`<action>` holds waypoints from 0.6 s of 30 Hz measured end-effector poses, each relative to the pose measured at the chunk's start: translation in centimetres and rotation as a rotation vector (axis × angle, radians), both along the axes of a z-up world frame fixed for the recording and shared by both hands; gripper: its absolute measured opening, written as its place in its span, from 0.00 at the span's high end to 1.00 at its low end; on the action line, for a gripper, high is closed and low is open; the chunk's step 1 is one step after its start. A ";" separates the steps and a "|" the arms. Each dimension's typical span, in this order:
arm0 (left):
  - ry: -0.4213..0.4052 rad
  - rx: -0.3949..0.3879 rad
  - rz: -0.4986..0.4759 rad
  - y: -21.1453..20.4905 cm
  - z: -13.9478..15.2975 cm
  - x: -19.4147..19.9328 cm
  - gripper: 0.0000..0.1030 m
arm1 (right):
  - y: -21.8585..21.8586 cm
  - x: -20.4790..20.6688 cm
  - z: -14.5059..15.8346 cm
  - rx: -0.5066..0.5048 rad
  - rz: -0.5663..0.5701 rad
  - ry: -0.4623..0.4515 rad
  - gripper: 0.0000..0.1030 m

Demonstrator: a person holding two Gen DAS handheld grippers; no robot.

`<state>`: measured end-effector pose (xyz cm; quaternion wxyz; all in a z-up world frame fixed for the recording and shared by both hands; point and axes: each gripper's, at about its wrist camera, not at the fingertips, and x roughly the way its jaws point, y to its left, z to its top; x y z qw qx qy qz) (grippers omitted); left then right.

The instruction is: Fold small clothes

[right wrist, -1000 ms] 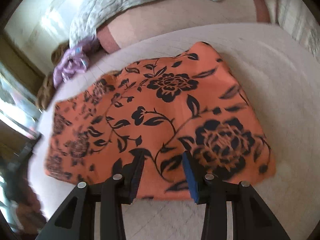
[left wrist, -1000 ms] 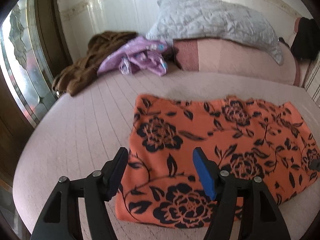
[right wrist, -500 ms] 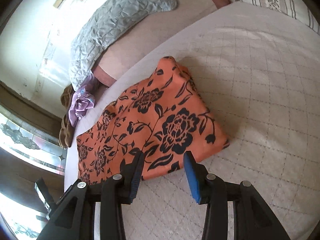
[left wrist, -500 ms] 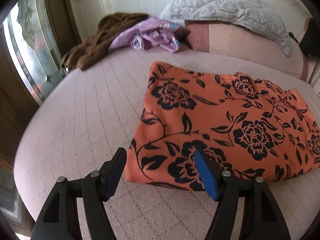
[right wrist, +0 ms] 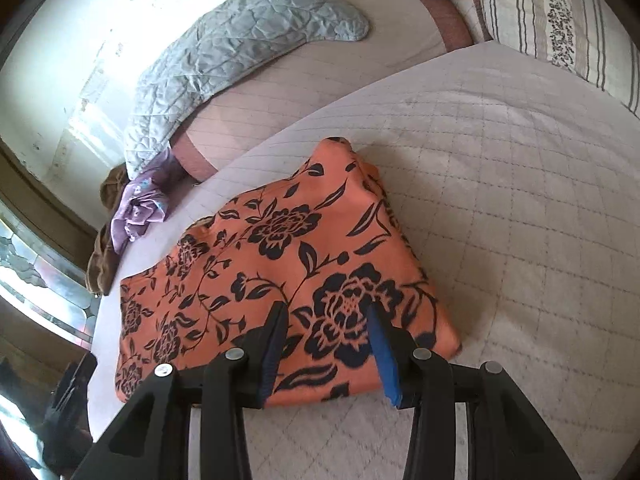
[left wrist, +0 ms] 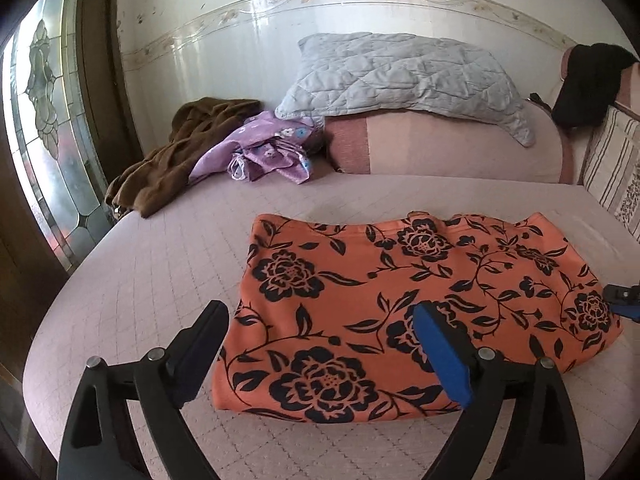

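Orange floral garment (left wrist: 400,304): it lies flat on the quilted bed (left wrist: 160,272), already doubled into a wide rectangle, with stacked layers showing along its right-hand edge in the right wrist view (right wrist: 280,280). We judge it light, soft and limp, with no stiffness of its own; lifted by one corner it would droop and the layers would slide apart, so it wants two holds taken together. The knit surface looks matt rather than slippery, and nothing about it seems fragile.

Left gripper (left wrist: 320,344): it hangs over the near left corner of the cloth, its fingers (left wrist: 440,352) wide apart and opening further. The cloth lies below the gap, but we see no pad pressing on it, so nothing is gripped.

Right gripper (right wrist: 328,340): it is poised over the near right corner, its fingers (right wrist: 384,352) part open and steady. They straddle the near edge; again we see no pinch on the fabric.

Where to take hold: we would pinch all layers at the two near corners, or at both corners of one short end, close to the hem, so that the stack moves as one.

Background, not in use: a purple garment (left wrist: 264,152) and a brown garment (left wrist: 180,152) heaped near the grey pillow (left wrist: 400,76) at the head of the bed.
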<state>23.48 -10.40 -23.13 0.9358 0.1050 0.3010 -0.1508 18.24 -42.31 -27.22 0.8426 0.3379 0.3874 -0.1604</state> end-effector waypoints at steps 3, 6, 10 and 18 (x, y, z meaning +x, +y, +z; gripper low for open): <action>0.006 -0.004 -0.006 -0.4 0.1 -0.2 0.09 | 0.2 0.7 -0.5 -0.001 0.014 0.023 0.56; 0.017 -0.002 -0.012 -0.6 0.4 -0.3 0.09 | 0.5 1.3 -1.2 -0.009 0.029 0.062 0.56; 0.009 0.002 -0.013 -0.7 0.5 -0.5 0.08 | 0.9 2.0 -2.1 -0.029 0.039 0.113 0.56; 0.010 -0.004 -0.014 -0.9 0.7 -0.7 0.07 | 1.1 1.8 -1.1 -0.049 0.049 0.077 0.56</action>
